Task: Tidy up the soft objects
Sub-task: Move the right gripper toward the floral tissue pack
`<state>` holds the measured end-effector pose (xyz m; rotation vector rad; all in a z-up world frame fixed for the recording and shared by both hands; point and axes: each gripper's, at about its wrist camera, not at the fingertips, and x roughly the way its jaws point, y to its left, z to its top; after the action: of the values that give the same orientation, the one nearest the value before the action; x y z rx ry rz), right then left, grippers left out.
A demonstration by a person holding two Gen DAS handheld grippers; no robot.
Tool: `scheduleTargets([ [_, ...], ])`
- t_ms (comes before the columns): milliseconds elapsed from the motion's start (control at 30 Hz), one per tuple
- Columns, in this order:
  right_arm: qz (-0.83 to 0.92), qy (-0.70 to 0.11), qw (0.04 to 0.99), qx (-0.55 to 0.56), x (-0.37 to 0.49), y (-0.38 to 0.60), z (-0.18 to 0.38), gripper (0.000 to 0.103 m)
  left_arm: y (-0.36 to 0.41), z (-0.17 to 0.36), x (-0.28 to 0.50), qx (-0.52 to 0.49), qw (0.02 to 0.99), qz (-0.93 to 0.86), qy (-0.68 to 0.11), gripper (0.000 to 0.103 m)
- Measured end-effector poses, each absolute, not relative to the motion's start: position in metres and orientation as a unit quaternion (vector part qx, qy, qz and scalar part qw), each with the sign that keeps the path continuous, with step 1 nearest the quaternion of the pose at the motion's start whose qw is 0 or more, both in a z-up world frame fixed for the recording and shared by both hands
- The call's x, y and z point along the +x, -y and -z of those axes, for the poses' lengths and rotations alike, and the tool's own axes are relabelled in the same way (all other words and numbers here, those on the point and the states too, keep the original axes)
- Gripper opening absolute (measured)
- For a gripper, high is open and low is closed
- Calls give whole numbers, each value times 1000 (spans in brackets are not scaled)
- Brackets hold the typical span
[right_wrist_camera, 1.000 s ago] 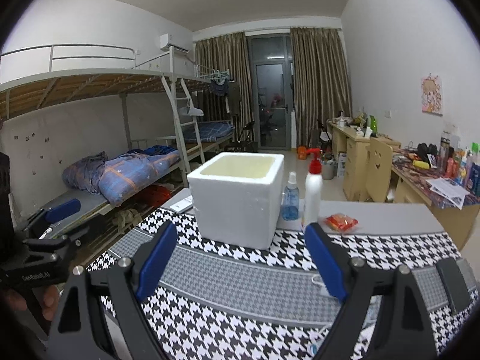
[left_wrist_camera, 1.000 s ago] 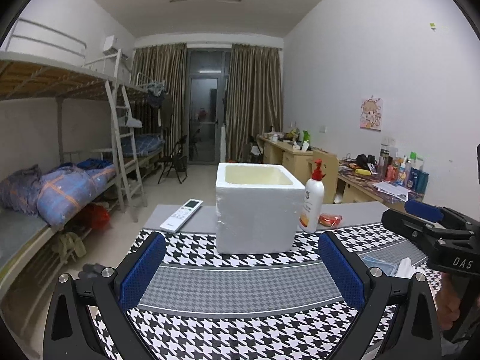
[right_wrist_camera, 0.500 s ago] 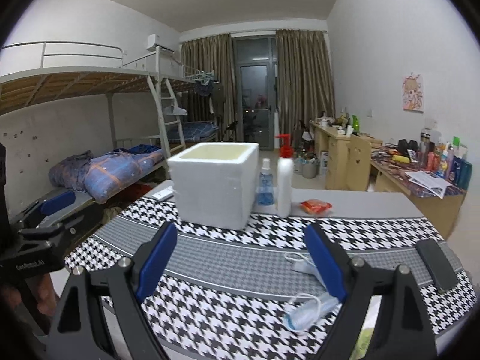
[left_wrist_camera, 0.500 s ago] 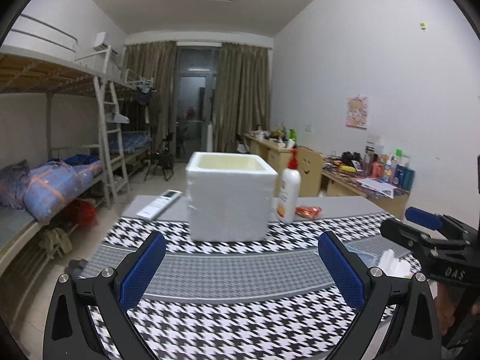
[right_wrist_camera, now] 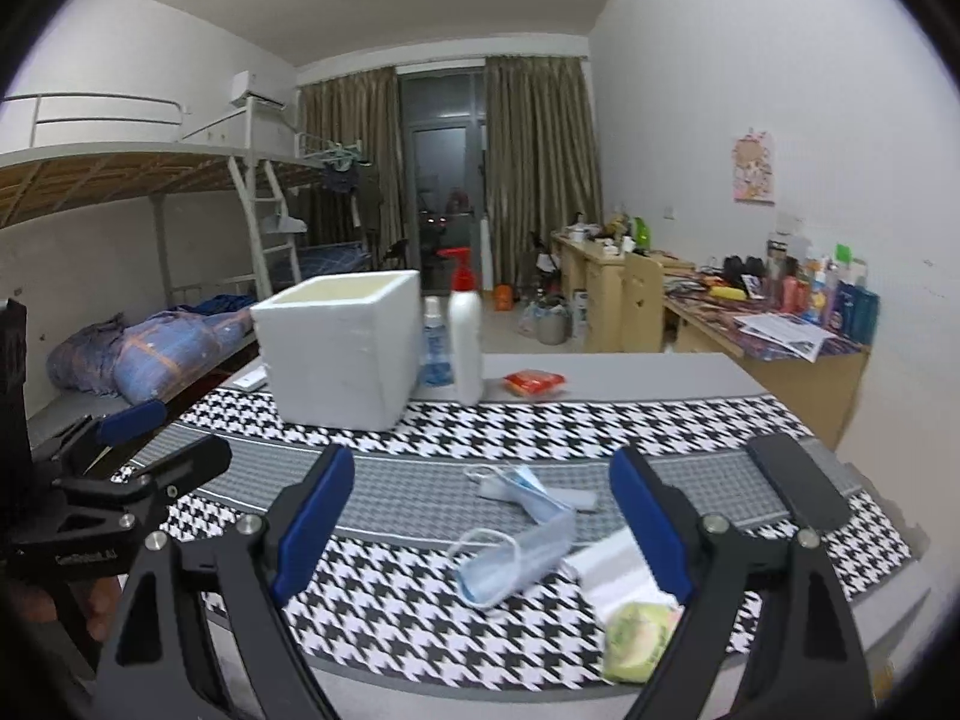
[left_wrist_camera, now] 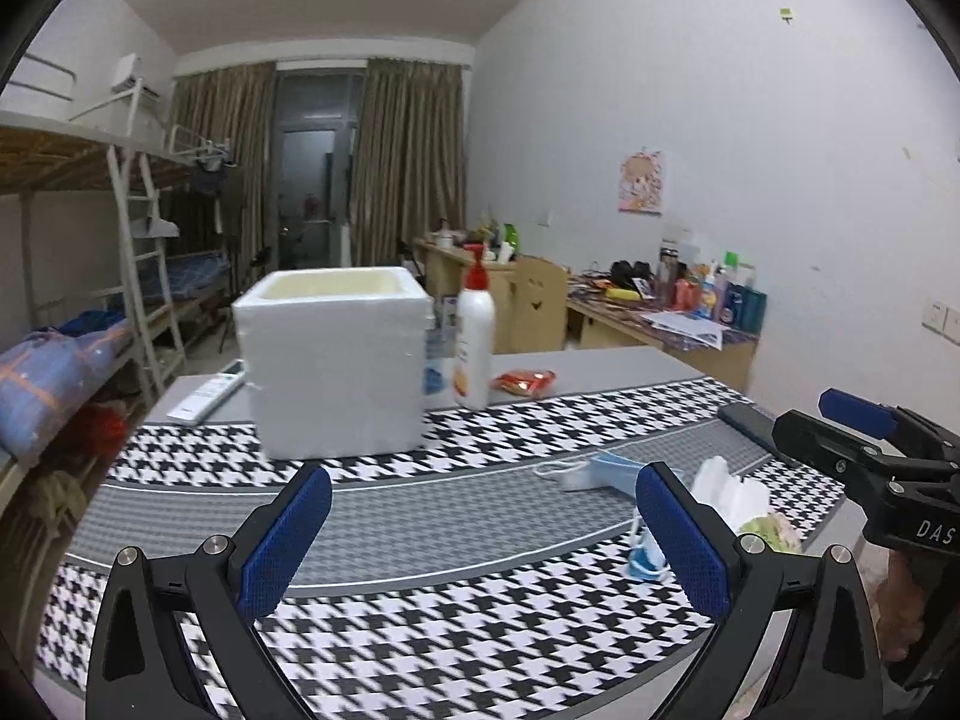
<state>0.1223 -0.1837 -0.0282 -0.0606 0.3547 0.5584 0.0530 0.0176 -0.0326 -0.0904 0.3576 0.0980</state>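
Note:
A white foam box stands open-topped at the back of the houndstooth cloth. Two blue face masks lie on the cloth, one farther and one nearer. White folded tissue and a soft green-yellow object lie at the near right edge. My left gripper is open and empty above the cloth. My right gripper is open and empty, above the masks.
A red-capped white pump bottle, a small blue bottle and an orange packet stand behind the box. A dark phone lies right; a remote lies left. Bunk beds stand left, cluttered desks right.
Both grippers have pulled back and turned to the right. The masks, tissue and green-yellow object have come into view. Both grippers stay open.

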Motion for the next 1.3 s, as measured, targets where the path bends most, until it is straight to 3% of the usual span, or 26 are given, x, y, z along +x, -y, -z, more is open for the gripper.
scheduleTargets([
  [800, -220, -218, 951, -12, 145, 228, 54, 90, 33, 47, 102, -29, 975, 34, -219, 102],
  [1300, -207, -266, 941, 4, 162, 251, 85, 90, 60, 72, 138, -14, 956, 72, -283, 102],
])
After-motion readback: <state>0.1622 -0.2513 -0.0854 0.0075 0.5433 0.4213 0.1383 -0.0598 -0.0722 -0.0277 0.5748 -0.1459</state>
